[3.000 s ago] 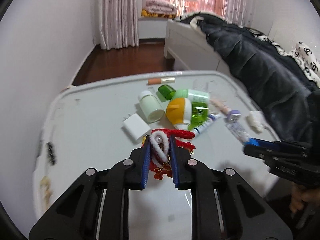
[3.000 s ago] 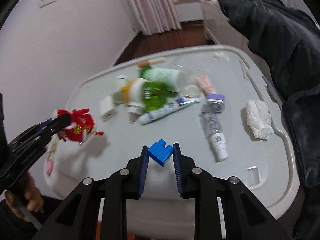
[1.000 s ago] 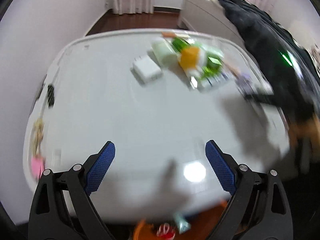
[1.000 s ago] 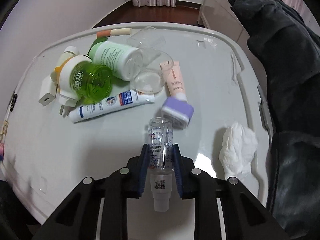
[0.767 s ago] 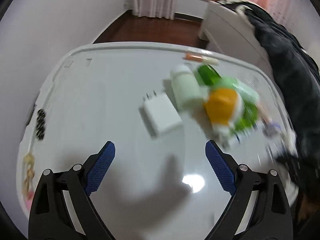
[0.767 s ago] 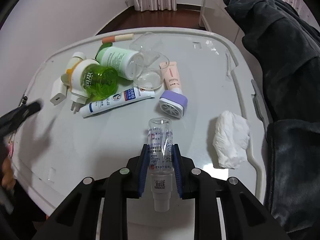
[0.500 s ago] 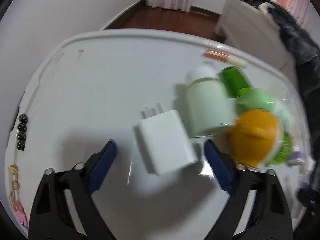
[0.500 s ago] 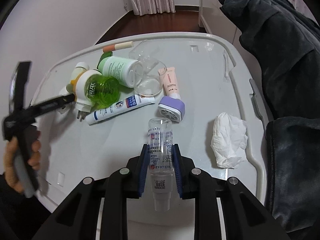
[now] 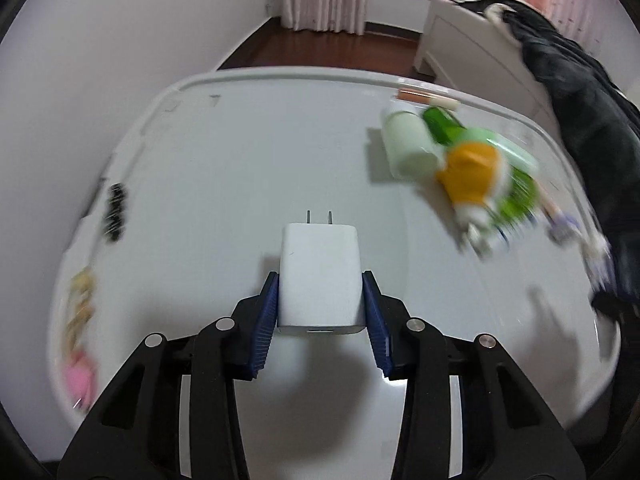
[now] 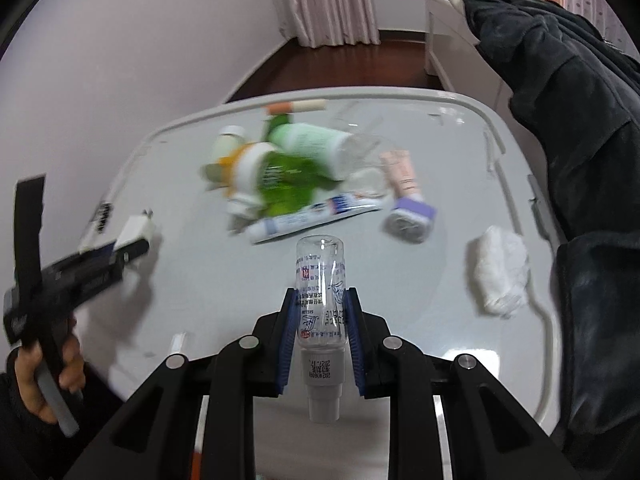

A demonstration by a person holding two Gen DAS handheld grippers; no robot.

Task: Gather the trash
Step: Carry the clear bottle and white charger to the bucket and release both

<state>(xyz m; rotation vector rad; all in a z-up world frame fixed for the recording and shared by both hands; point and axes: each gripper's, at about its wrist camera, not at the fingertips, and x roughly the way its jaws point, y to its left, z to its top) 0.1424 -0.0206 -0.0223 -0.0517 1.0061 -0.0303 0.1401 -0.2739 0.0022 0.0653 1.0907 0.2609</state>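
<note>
Our left claw [image 9: 320, 316] just closed on the charger [image 9: 319, 276], right claw [image 10: 321, 330] pinching the bottle [image 10: 320, 300]; the smooth charger could slip out near the surface [image 9: 224, 168] edge

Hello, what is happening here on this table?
A person is clearing clutter from a white table with two handheld grippers. The left gripper has just been closing and now has a white charger between its pads. The right gripper holds a clear bottle. Bottles, tubes and a tissue remain.
</note>
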